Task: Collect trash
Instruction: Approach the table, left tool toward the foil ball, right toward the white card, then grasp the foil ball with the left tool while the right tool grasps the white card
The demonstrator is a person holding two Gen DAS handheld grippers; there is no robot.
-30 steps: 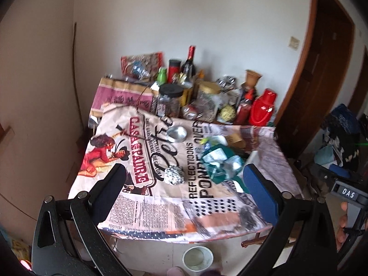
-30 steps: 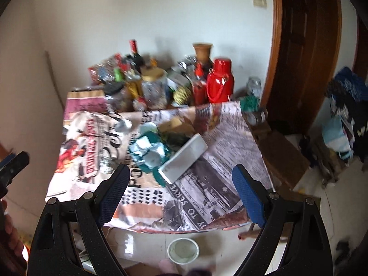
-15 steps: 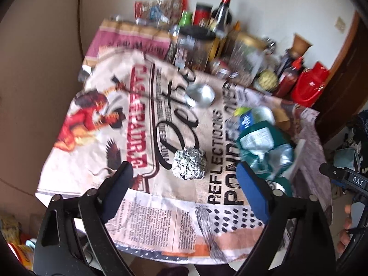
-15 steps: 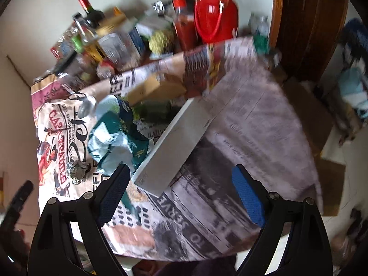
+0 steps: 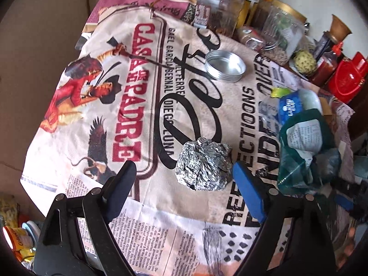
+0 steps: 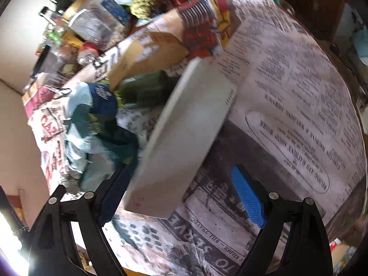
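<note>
A crumpled ball of silver foil (image 5: 203, 164) lies on the printed tablecloth (image 5: 147, 92). My left gripper (image 5: 184, 188) is open just above the cloth, its blue right pad (image 5: 248, 193) beside the foil ball. A green and silvery crumpled wrapper (image 5: 306, 147) lies to the right; it also shows in the right wrist view (image 6: 96, 135). My right gripper (image 6: 179, 193) is open around the near end of a flat white box (image 6: 186, 138), which lies on the newspaper-print cloth (image 6: 287, 115).
A round metal lid (image 5: 225, 65) sits further back on the cloth. Jars, bottles and a red jug (image 5: 349, 78) crowd the far edge of the table. A brown cardboard piece (image 6: 147, 53) lies behind the white box.
Both grippers have moved forward and down to the table. The foil ball is now close between the left fingers, and the white box's end is between the right fingers.
</note>
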